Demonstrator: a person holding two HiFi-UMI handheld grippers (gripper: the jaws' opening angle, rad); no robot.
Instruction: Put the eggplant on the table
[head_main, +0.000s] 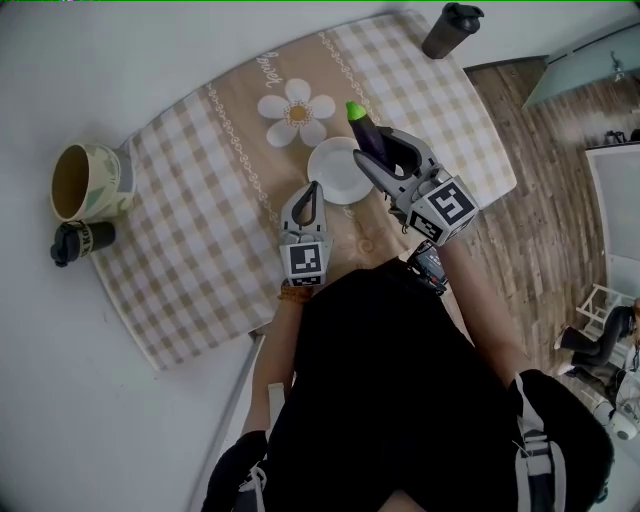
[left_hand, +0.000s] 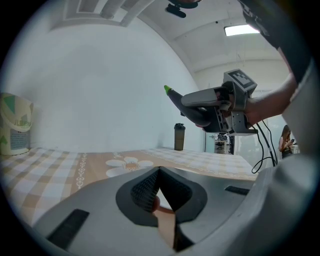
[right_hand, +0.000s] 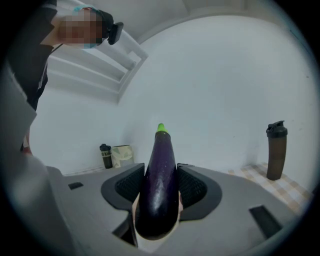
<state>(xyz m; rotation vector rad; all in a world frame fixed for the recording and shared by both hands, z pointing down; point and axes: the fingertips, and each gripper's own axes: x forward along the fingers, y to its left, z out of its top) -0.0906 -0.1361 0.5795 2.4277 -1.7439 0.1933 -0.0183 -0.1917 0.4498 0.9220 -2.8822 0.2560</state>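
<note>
Gripped between the pads of the right gripper (right_hand: 161, 172): a long, glossy, dark-purple eggplant with a green tip (right_hand: 159, 195), clamped round its thick body, tip jutting forward beyond the jaws. Likely light, firm, yet smooth-skinned and slippery; best held mid-body, as here. Lower, to that gripper's left, left gripper (left_hand: 159, 172) closed, empty. Below, ahead, round white plate (head_main: 335, 172) on a beige-checked cloth-covered table (head_main: 200, 230).
</note>
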